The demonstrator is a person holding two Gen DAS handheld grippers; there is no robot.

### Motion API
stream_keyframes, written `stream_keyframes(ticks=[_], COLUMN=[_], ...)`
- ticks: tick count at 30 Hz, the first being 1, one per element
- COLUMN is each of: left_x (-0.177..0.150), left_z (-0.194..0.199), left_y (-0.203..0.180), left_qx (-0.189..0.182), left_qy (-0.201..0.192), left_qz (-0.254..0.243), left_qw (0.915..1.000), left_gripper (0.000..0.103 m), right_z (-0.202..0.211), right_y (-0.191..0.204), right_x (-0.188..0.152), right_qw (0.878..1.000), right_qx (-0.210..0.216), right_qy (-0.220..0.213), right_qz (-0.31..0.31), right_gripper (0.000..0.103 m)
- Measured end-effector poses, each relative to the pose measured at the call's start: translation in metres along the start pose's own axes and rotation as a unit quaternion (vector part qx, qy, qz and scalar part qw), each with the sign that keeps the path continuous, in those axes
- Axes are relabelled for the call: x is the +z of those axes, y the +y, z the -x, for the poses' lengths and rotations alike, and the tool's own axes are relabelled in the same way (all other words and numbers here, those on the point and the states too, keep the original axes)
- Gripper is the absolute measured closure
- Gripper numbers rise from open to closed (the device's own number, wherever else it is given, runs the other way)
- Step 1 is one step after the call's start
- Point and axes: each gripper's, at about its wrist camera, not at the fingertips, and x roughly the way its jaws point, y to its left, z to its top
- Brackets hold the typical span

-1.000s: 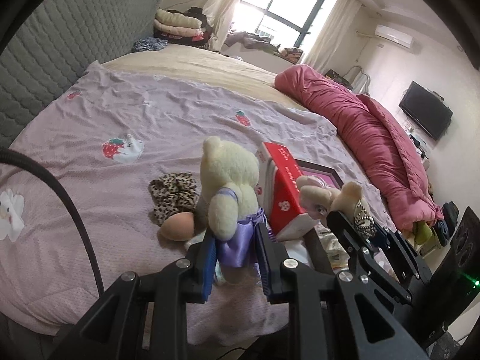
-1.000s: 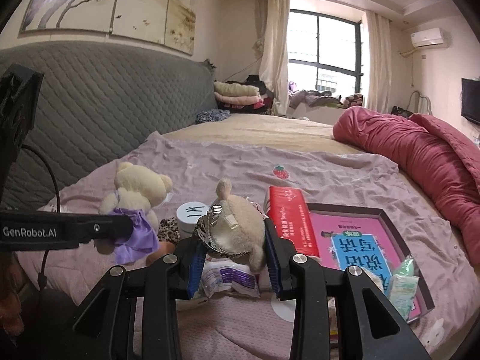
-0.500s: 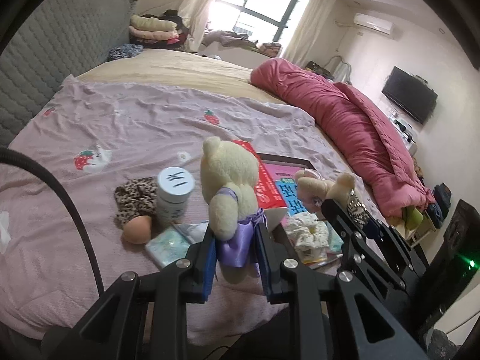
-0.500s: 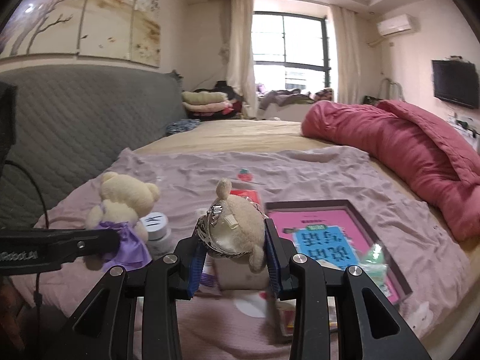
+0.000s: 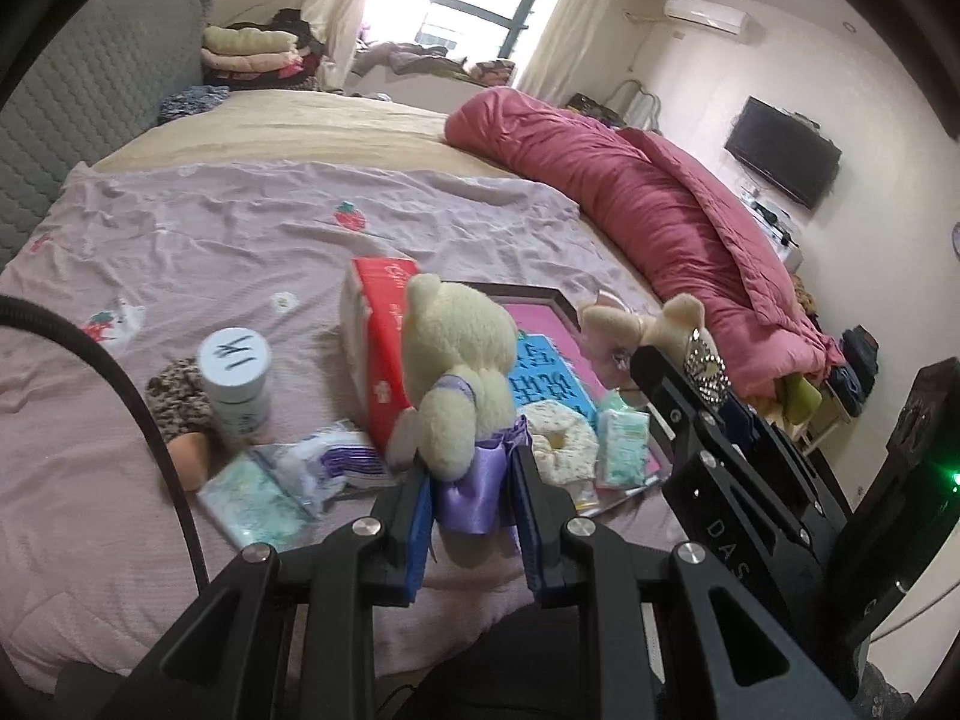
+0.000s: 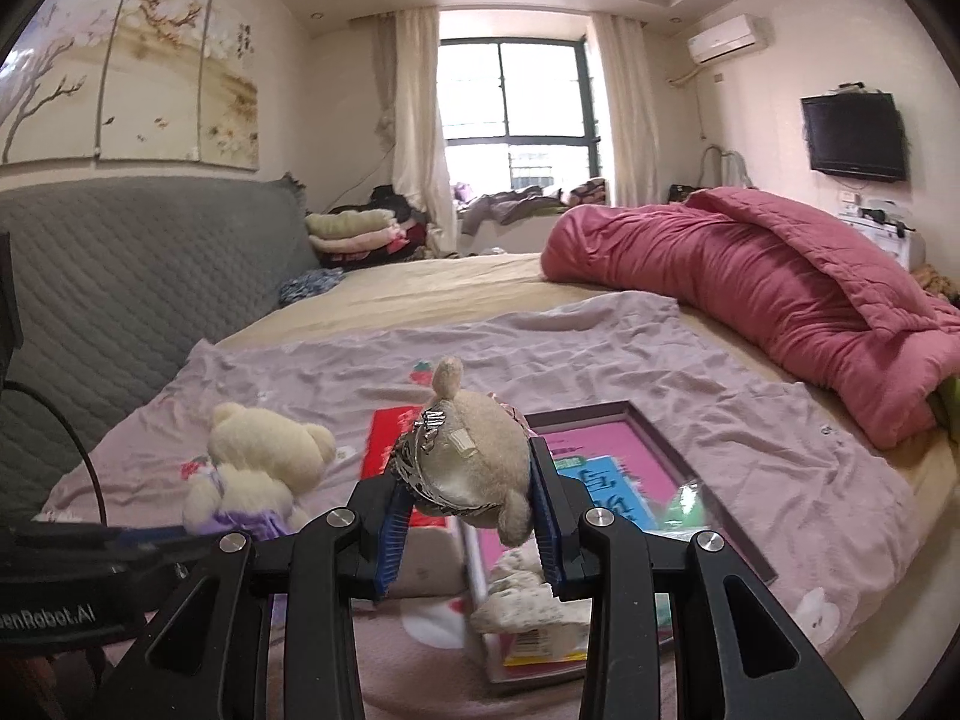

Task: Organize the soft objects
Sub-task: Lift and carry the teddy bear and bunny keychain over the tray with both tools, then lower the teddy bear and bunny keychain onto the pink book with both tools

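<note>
Left hand-held gripper point(image 5: 470, 507) pinches cream bear point(image 5: 459, 372) by its purple skirt, bear upright toward 12 o'clock, while right hand-held gripper point(image 6: 471, 525) at its 3 o'clock clamps tan plush point(image 6: 474, 456), both held just above the bed point(image 5: 240, 228) clutter.

We note on both the left gripper point(image 5: 471, 519) and the right gripper point(image 6: 471, 525) matte black angular linkages, silver round-headed screws, blue ribbed pads point(image 5: 420, 531), a black cable point(image 5: 150, 420), and white lettering.
</note>
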Motion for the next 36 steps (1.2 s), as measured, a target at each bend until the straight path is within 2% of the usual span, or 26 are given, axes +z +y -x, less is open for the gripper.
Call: stream_keyframes(ticks=[11,19,27,36], left_x=[0.004,0.001,-0.014,-0.021], left_z=[-0.04,-0.075,-0.111,-0.15], left_y=[-0.037,-0.055,-0.069,-0.075], left_qx=[-0.02,-0.034,-0.04,-0.035], left_qy=[0.026,0.058,0.095,0.12], left_qz=[-0.033,-0.042,-0.054,-0.058], left_qw=[0.9989,0.9968,0.9932,0.9904], left_gripper=[0.078,0.078,0.078,0.078], right_z=[0.002,-0.001,-0.014,-0.025], right_y=[-0.055,-0.081,-0.119,-0.134], right_x=[0.003,0.0,-0.014,-0.025], right_qw=[0.997,0.994,0.988,0.985], right_qx=[-0.048,-0.096,-0.121,-0.136], right_qy=[-0.009,-0.01,0.019,0.035], right_qz=[-0.057,-0.053,-0.091,-0.099], right_gripper=[0.067,0.067,0.067,0.066])
